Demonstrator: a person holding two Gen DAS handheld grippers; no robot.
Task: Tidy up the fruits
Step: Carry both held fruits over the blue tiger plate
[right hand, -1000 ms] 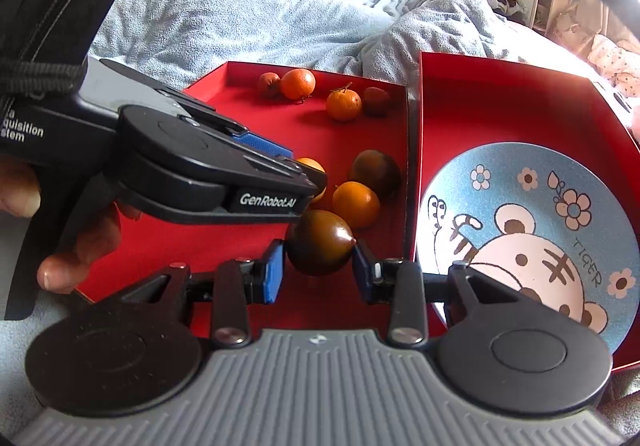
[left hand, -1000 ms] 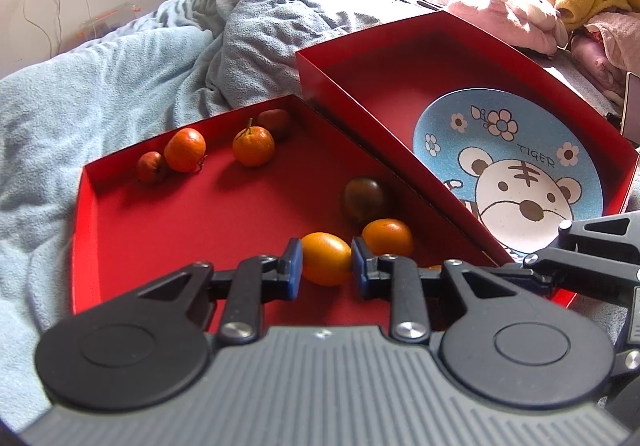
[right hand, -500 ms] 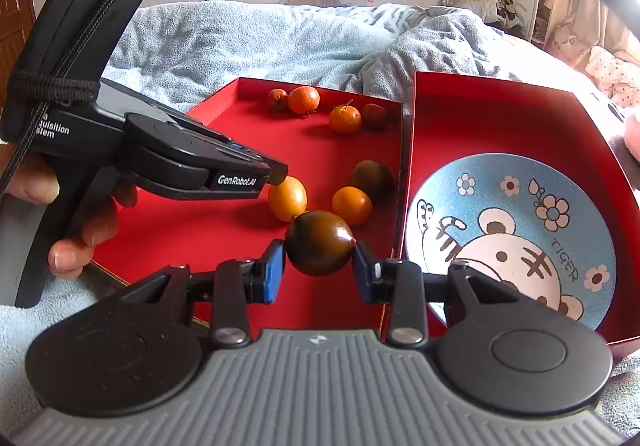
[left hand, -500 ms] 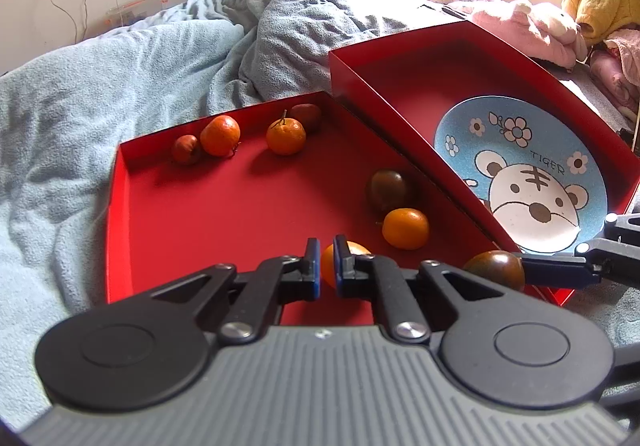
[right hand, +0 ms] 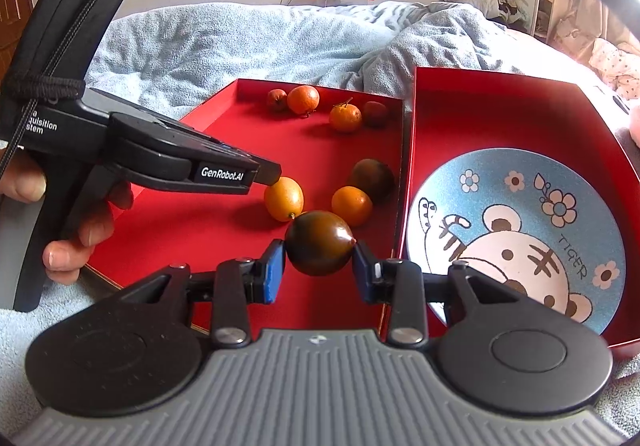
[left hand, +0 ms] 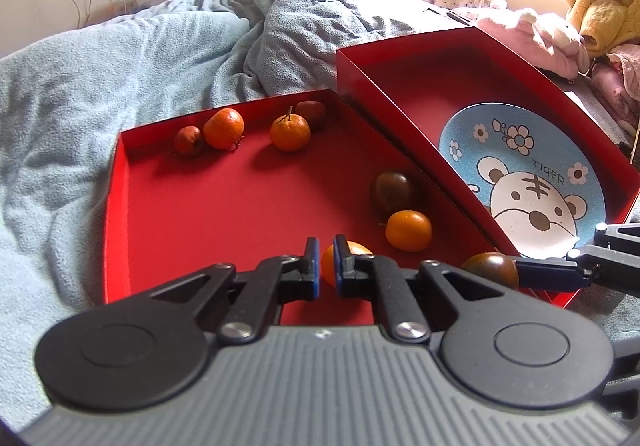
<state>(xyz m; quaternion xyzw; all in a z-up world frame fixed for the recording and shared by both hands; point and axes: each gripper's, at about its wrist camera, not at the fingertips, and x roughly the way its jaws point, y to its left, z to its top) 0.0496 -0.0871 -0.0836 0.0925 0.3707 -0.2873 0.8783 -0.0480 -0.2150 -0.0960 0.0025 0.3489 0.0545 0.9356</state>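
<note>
Left tool (left hand: pixel 326 261) now above orange (left hand: pixel 329 264)

oranges (right hand: pixel 351 205): 4 | dark fruits (right hand: pixel 319 243): 4 | red trays (right hand: pixel 224 222): 2 | plate (right hand: pixel 520 238): 1

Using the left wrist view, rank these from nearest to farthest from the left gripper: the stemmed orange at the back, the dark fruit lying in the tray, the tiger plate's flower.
From the left gripper:
1. Dark fruit, right side of the tray.
2. Stemmed orange, back of the tray.
3. Plate's flower, in the right-hand box.

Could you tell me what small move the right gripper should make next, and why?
Probably carry the dark tomato rightward over the box wall to the tiger plate: the right gripper already clamps it, and the plate holds no fruit.
</note>
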